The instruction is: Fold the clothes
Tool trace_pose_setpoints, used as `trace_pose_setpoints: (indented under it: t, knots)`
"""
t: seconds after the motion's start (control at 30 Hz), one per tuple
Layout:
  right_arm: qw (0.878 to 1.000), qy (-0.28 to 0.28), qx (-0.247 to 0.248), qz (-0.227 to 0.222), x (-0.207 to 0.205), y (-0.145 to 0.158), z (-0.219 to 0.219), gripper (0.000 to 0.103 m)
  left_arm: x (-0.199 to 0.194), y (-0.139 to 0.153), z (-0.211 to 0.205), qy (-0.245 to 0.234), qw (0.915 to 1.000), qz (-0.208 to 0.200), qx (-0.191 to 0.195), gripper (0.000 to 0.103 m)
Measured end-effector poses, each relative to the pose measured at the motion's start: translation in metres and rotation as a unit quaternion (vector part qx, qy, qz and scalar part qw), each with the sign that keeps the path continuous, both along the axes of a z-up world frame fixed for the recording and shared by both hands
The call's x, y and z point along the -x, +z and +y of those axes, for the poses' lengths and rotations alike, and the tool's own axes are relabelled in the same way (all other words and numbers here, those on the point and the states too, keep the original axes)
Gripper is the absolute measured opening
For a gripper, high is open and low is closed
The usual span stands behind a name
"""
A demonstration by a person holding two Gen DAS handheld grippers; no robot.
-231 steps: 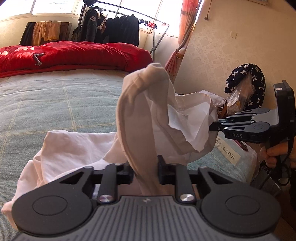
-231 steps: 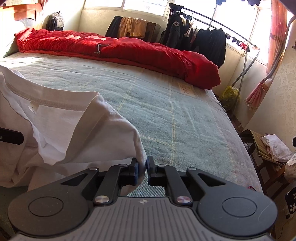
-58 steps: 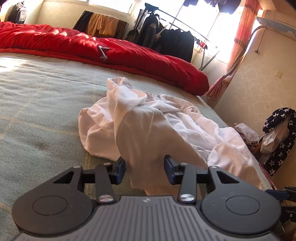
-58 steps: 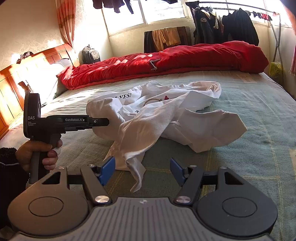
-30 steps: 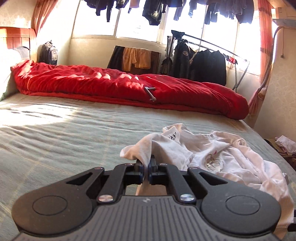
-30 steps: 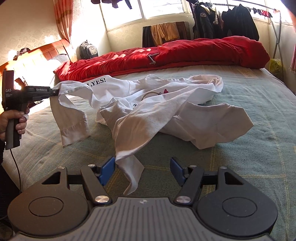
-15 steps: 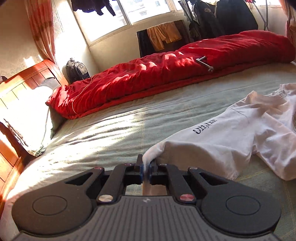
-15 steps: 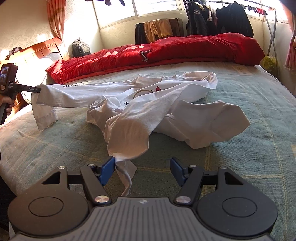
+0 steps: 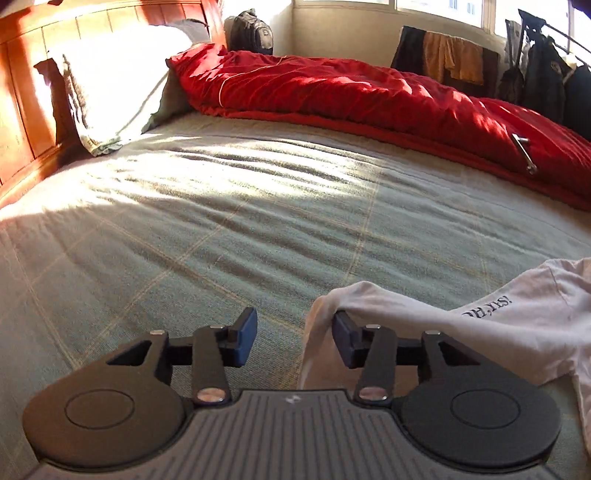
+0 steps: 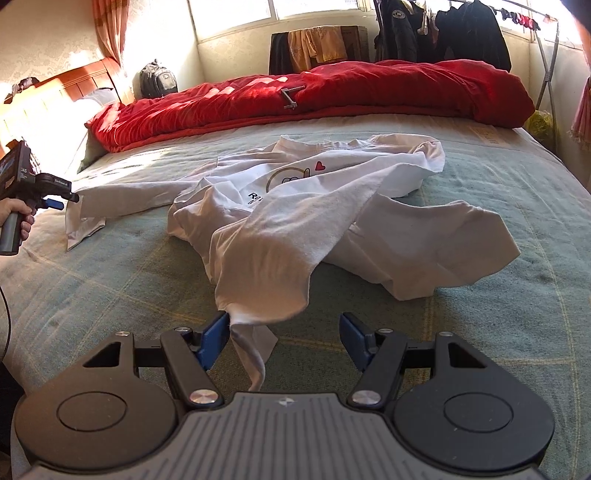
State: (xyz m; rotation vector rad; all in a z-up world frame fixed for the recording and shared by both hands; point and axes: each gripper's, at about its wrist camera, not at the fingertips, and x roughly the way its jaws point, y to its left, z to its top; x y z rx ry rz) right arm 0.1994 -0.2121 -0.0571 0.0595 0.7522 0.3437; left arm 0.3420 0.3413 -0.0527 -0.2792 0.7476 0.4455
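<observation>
Looking along my left tongs: my left gripper points down at the green bedspread.
Left tongs: the jaws are opening; the blue pads stand apart, nothing is pinched between them.
Sleeve: a sleeve end of the white T-shirt drapes over the right-hand pad and hangs down in the gap, loose on the bedspread.
Shirt lettering: black print shows upside down on the cloth, right of the tongs.
Beyond the shirt: the red quilt lies rolled along the far side of the bedspread; a pillow leans against the wooden headboard, left of the quilt.

Right wrist view: my right gripper is low over the bedspread.
Right tongs: spread wide, gripping nothing.
Shirt from here: the T-shirt lies crumpled in the middle of the bedspread, printed chest facing up; one drooping corner touches the inside of my left-hand pad and hangs between the jaws.
Left of the shirt: my hand holds the left gripper at the tip of the stretched-out sleeve.
Behind the shirt: the quilt, then a rack of dark coats by the window.
</observation>
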Motion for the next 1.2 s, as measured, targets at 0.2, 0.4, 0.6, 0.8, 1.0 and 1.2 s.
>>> trace_pose_setpoints:
  t: [0.2,0.4,0.6,0.8,1.0,1.2]
  knots:
    - [1.0,0.018,0.007,0.0,0.001,-0.001,0.011,0.07,0.057,-0.014,0.008,0.036,0.9922,-0.072,0.095,0.045]
    - [1.0,0.024,-0.002,0.004,0.002,-0.003,0.016,0.07,0.07,-0.045,-0.011,0.016,0.9837,-0.044,0.174,0.046]
    - [1.0,0.029,0.006,-0.001,0.009,0.001,0.02,0.07,0.057,-0.055,-0.039,0.009,0.9904,-0.049,0.129,0.063]
    - [1.0,0.026,0.008,-0.006,0.012,0.004,0.02,0.07,0.049,-0.044,-0.055,-0.01,0.9977,-0.02,0.064,0.006]
    - [1.0,0.021,0.011,-0.015,0.012,0.008,0.018,0.07,0.067,-0.013,-0.031,-0.016,0.9982,-0.044,0.038,0.003]
    - [1.0,0.024,0.014,-0.01,0.009,0.004,0.022,0.07,0.081,0.024,0.015,0.03,0.997,-0.071,0.007,0.003]
